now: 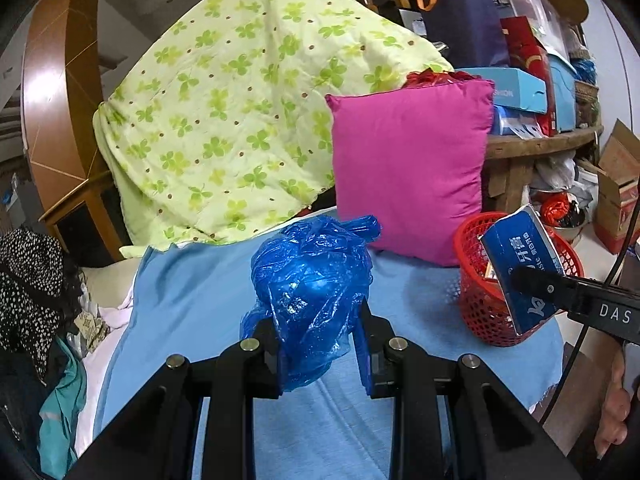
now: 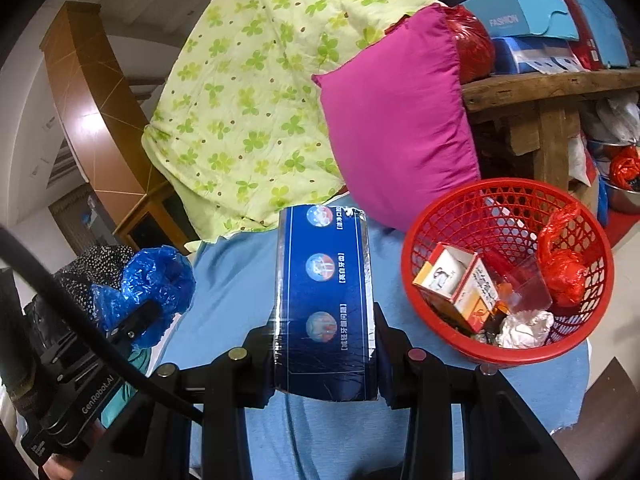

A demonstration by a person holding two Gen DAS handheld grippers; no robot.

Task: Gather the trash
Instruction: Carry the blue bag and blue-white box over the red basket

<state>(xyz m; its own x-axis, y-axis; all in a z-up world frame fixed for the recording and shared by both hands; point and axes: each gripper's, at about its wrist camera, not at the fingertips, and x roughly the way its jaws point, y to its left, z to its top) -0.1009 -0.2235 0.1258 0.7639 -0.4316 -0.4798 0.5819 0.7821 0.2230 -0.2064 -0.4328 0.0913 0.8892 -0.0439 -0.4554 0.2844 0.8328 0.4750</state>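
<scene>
Both pairs of fingers are clenched on trash: the left gripper [image 1: 320, 344] pinches a crumpled blue plastic bag [image 1: 312, 280], and the right gripper [image 2: 324, 356] clamps a dark blue toothpaste box [image 2: 325, 300] by its lower end, the box standing out long beyond the jaws. The landmark is the red basket [image 2: 600, 280], which sits on the blue cloth [image 2: 240, 280] just in front of the pink pillow [image 2: 400, 120]. It already holds a small carton, a red bag and crumpled paper. The box is nearest, just left of the basket's rim and held above the cloth; the bag is farther left, well apart from it.

To do the drop well, I would bring the box over the middle of the basket first, tip its free end down inside the rim, then release. The bag is light and clingy, so it should be carried well past the rim and let go low, or it may drift onto the cloth.
</scene>
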